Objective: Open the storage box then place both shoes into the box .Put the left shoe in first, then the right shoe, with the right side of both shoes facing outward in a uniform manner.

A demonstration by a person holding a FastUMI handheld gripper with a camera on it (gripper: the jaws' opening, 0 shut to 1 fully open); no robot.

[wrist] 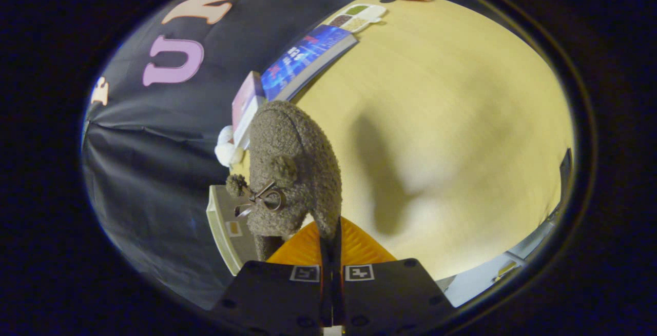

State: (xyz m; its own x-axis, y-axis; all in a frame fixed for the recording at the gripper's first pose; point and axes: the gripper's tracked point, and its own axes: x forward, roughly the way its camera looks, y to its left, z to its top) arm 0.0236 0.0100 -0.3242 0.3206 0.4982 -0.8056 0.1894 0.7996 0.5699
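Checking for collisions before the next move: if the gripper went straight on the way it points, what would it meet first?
The gripper is shut on the fuzzy shoe, which hangs just ahead of the fingers. Beyond it, probably the books by the booth wall; depth is unclear.

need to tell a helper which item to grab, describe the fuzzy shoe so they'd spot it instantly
On the pale wooden table, look just ahead of the fingers, which pinch its edge. The shoe is grey-brown and fuzzy, with pompoms and a metal bow, unlike the flat books beyond it.

At upper centre we see a blue book [303, 59] on the pale tabletop [451, 120], a compartment tray [358, 16] just beyond it.
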